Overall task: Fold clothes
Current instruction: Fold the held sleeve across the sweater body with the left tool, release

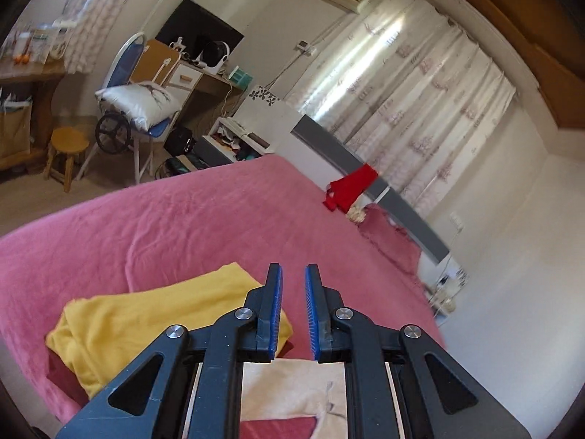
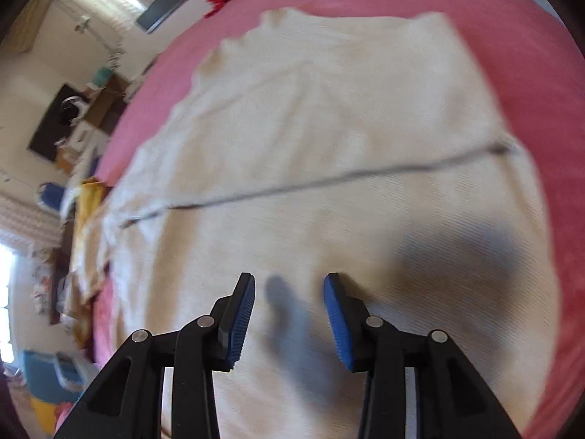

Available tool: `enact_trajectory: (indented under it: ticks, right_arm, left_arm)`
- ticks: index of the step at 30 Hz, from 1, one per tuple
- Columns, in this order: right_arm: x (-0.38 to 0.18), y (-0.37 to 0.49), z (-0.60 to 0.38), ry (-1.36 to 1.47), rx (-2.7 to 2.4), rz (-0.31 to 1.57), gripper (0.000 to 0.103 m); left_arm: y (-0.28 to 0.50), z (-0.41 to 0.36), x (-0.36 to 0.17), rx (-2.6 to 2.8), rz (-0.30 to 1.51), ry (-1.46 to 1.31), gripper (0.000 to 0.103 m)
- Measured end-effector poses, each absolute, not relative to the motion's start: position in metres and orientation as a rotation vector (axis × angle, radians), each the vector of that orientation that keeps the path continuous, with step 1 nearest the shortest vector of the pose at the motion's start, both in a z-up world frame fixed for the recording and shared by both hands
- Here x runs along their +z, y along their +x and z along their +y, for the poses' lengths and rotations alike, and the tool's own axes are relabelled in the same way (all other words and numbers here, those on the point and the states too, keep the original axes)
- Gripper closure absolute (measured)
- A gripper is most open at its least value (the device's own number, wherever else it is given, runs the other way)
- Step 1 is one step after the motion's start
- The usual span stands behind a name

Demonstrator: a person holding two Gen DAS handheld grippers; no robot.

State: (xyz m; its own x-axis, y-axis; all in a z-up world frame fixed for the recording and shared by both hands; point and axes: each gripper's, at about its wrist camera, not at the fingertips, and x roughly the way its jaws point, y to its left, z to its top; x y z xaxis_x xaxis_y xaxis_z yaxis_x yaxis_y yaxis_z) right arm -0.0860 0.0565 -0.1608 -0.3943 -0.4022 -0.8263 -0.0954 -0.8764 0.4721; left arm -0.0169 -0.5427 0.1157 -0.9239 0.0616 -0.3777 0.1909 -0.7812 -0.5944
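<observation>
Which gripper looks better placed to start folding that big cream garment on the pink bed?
Probably the right gripper: it hangs close over the spread cream garment, jaws apart. The left gripper points across the bed, nothing between its jaws.

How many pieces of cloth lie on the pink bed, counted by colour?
Yellow cloth: 1
Cream garment: 1
Red garment, at the headboard: 1
Total: 3
</observation>
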Motion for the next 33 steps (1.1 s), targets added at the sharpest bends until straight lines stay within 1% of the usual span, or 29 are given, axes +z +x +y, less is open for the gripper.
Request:
enact_trajectory:
  ticks: [1,2,3,4,5,6,11,14,16,18,19,20,21,22,23,24,25,28,30,33]
  right_arm:
    - [-0.157,-0.098,0.039,1.575,-2.35,-0.658,0.062]
    - [-0.154,-0.11,0.022,1.543,-2.322,-0.636,0.062]
    - [-0.149,-0.119,0.0,1.509,-2.3,-0.595,0.062]
    - [-0.143,-0.118,-0.017,1.497,-2.273,-0.564,0.062]
    - [-0.138,-0.116,-0.035,1.485,-2.247,-0.534,0.062]
    - [-0.133,-0.115,-0.052,1.473,-2.219,-0.504,0.062]
    - [-0.147,-0.099,-0.084,1.549,-2.084,-0.564,0.062]
    - [-0.17,-0.096,-0.083,1.614,-2.046,-0.558,0.062]
    - [-0.174,-0.087,-0.078,1.64,-2.037,-0.55,0.062]
    - [-0.178,-0.085,-0.082,1.668,-2.042,-0.545,0.062]
    - [-0.18,-0.086,-0.082,1.681,-2.038,-0.553,0.062]
    - [-0.18,-0.087,-0.081,1.684,-2.038,-0.559,0.062]
    - [-0.179,-0.088,-0.081,1.687,-2.037,-0.565,0.062]
    - [-0.176,-0.088,-0.078,1.68,-2.043,-0.564,0.062]
    - [-0.173,-0.087,-0.076,1.673,-2.05,-0.562,0.062]
    - [-0.17,-0.088,-0.074,1.665,-2.058,-0.554,0.062]
    - [-0.167,-0.088,-0.073,1.658,-2.067,-0.545,0.062]
    - [-0.161,-0.092,-0.067,1.636,-2.085,-0.552,0.062]
    - [-0.159,-0.098,-0.068,1.619,-2.087,-0.56,0.062]
    - [-0.155,-0.114,-0.077,1.581,-2.112,-0.511,0.062]
  left_arm:
    - [-0.021,-0.539,0.111,-2.827,0.979,0.648,0.083]
    - [-0.026,-0.536,0.102,-2.796,0.936,0.723,0.067]
    - [-0.03,-0.531,0.089,-2.76,0.876,0.797,0.055]
    - [-0.032,-0.526,0.072,-2.719,0.802,0.868,0.034]
    - [-0.033,-0.521,0.055,-2.685,0.732,0.923,0.03]
    - [-0.032,-0.514,0.035,-2.667,0.652,0.975,0.03]
    - [-0.021,-0.476,-0.056,-2.634,0.283,1.173,0.03]
    - [-0.011,-0.442,-0.085,-2.672,0.019,1.163,0.03]
    - [-0.006,-0.418,-0.099,-2.713,-0.165,1.145,0.03]
    - [-0.015,-0.407,-0.118,-2.666,-0.279,1.199,0.03]
    - [-0.02,-0.409,-0.126,-2.635,-0.291,1.232,0.03]
    - [-0.024,-0.415,-0.13,-2.619,-0.25,1.259,0.03]
    - [-0.028,-0.422,-0.134,-2.611,-0.186,1.282,0.041]
    - [-0.031,-0.432,-0.136,-2.612,-0.098,1.294,0.065]
    - [-0.032,-0.442,-0.135,-2.619,0.014,1.294,0.08]
    - [-0.031,-0.451,-0.133,-2.626,0.101,1.285,0.083]
    - [-0.029,-0.458,-0.129,-2.635,0.167,1.27,0.09]
    - [-0.022,-0.477,-0.117,-2.667,0.365,1.217,0.092]
    - [-0.017,-0.487,-0.102,-2.684,0.457,1.157,0.092]
    - [-0.012,-0.501,-0.072,-2.723,0.593,1.038,0.092]
